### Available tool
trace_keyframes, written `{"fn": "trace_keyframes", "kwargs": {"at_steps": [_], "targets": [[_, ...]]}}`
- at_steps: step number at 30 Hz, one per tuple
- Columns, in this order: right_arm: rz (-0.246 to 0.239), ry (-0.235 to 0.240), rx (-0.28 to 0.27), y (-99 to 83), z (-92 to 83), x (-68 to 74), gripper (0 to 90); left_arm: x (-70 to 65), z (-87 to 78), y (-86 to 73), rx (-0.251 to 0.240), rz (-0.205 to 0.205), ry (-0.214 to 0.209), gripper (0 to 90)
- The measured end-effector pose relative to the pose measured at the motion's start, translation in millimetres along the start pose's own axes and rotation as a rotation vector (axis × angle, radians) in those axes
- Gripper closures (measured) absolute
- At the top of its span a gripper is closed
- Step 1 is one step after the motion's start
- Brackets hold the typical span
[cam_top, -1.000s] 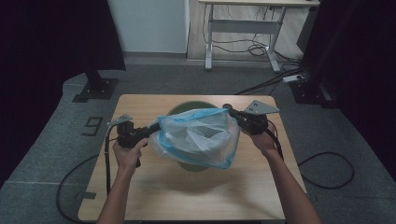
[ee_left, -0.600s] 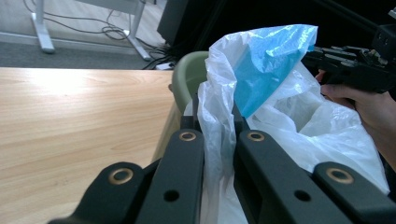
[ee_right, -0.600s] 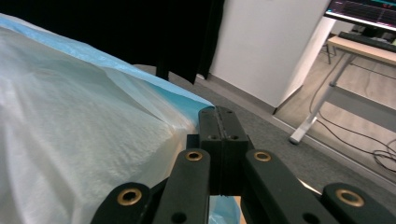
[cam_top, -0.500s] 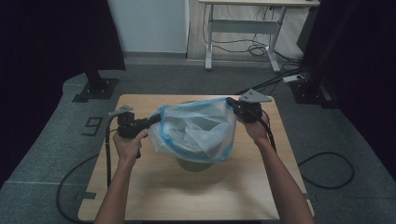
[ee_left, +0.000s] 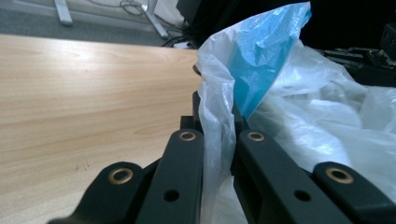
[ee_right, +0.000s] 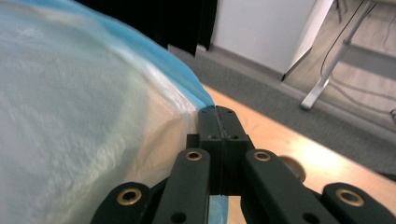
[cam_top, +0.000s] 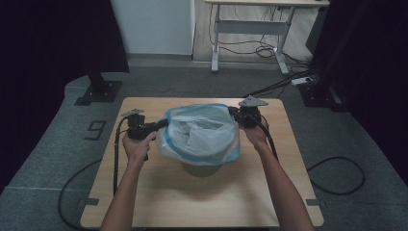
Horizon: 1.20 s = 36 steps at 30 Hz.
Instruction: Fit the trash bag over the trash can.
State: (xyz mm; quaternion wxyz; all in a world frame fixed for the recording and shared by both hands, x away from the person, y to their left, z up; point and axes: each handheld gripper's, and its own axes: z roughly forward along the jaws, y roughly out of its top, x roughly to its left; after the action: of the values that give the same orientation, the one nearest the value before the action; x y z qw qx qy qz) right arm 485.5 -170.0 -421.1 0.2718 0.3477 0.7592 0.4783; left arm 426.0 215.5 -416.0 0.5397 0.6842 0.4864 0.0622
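A thin white plastic bag (cam_top: 202,132) with a blue rim is stretched wide over a green bin (cam_top: 202,168) in the middle of the wooden table (cam_top: 159,202). My left gripper (cam_top: 162,123) is shut on the bag's left rim; in the left gripper view the film (ee_left: 219,126) is pinched between the black jaws. My right gripper (cam_top: 234,112) is shut on the right rim, and the right gripper view shows blue edge (ee_right: 196,93) running into the closed jaws (ee_right: 218,114). Most of the bin is hidden under the bag.
A desk frame (cam_top: 250,33) with loose cables stands on the grey floor beyond the table. A black stand base (cam_top: 98,91) sits at the back left. Cables trail from both grippers off the table's sides.
Both grippers have carried the bag's mouth away from me and lower, so it now hangs around the bin's top. Both jaws stay shut on the rim.
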Motion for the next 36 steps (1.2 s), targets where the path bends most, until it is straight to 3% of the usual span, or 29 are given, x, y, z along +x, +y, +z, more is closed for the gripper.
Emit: {"fn": "trace_keyframes", "kwargs": {"at_steps": [6, 12, 24, 26, 30, 34, 36], "targets": [[0.014, 0.021, 0.039, -8.9, 9.6, 1.8, 88.7, 4.5, 10.3, -1.7, 0.044, -0.023, 0.005, 89.3], [0.066, 0.034, 0.097, -22.2, 21.2, 3.9, 88.8, 14.3, 21.1, -3.7, 0.104, -0.063, 0.016, 89.3], [0.072, 0.055, 0.151, -33.7, 28.4, 8.9, 88.8, 14.6, 28.3, -8.4, 0.159, -0.063, 0.022, 89.2], [0.1, 0.059, 0.164, -40.6, 27.6, 5.3, 88.8, 15.4, 28.5, -11.2, 0.156, -0.068, 0.017, 89.2], [0.117, 0.041, 0.129, -42.3, 22.4, 2.2, 88.3, 16.0, 27.2, -14.1, 0.142, -0.064, 0.012, 89.2], [0.174, -0.025, 0.041, -36.8, 0.2, -9.9, 70.4, 13.9, 24.7, -15.5, 0.125, -0.042, 0.014, 89.0], [0.182, -0.037, 0.029, -35.3, -7.3, -12.2, 69.2, 13.7, 24.6, -15.5, 0.126, -0.038, 0.016, 89.0]]}}
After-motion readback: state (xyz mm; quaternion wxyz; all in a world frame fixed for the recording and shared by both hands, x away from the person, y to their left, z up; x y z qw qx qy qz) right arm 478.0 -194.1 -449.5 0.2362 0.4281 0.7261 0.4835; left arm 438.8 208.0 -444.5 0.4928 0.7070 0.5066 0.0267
